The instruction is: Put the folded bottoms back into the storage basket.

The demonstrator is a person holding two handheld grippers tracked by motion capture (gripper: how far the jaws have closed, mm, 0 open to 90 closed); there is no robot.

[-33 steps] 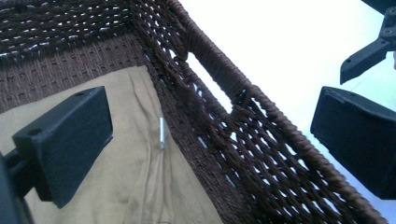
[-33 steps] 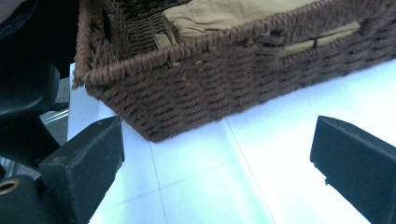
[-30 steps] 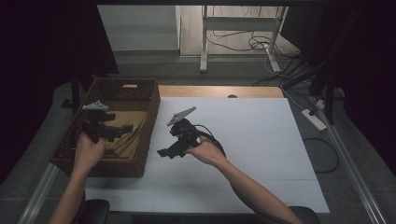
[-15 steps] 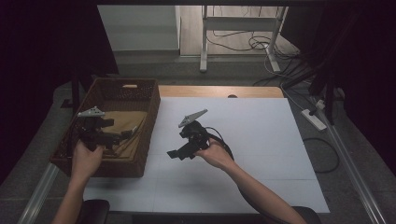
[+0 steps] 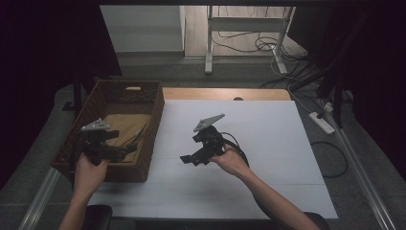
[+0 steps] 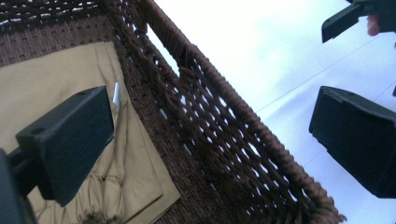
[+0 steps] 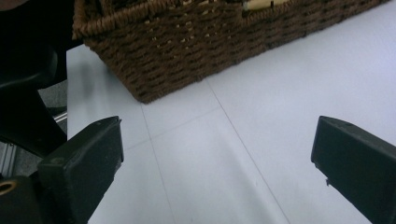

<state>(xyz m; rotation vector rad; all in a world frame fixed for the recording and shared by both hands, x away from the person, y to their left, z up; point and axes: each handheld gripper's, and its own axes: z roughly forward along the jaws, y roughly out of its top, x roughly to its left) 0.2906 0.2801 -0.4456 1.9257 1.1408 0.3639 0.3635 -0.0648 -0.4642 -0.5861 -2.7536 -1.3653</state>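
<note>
In the high view we are holding the left hand-held gripper (image 5: 125,151) at the lower left of the frame, over the near part of the dark brown woven wicker basket (image 5: 152,125), with its grey three-cornered plate tilted up on top. In the left gripper view its two black jaws are standing wide apart and are gripping nothing: one is hanging at the lower left of that frame above the folded tan cloth (image 6: 56,79) lying in the bottom of the basket, and the other is sitting at the right edge, above the white tabletop (image 6: 261,51), so the basket's woven wall (image 6: 224,140) is running diagonally between them. A small pale tag is showing on the cloth just beside the left jaw.

We are holding the right hand-held gripper (image 5: 188,159) near the middle of the high view, above the bare white tabletop (image 5: 268,129) and well apart from the basket, with its cable looping off beside the hand. In the right gripper view its jaws are also spread wide, one at the lower left and one at the lower right of the frame, with only the white surface between them; they are clasping nothing. The basket's corner (image 7: 154,70) is filling the upper part of that frame, resting on the tabletop.

The tan cloth (image 5: 125,127) is lying flat inside the basket at the left of the high view.
</note>
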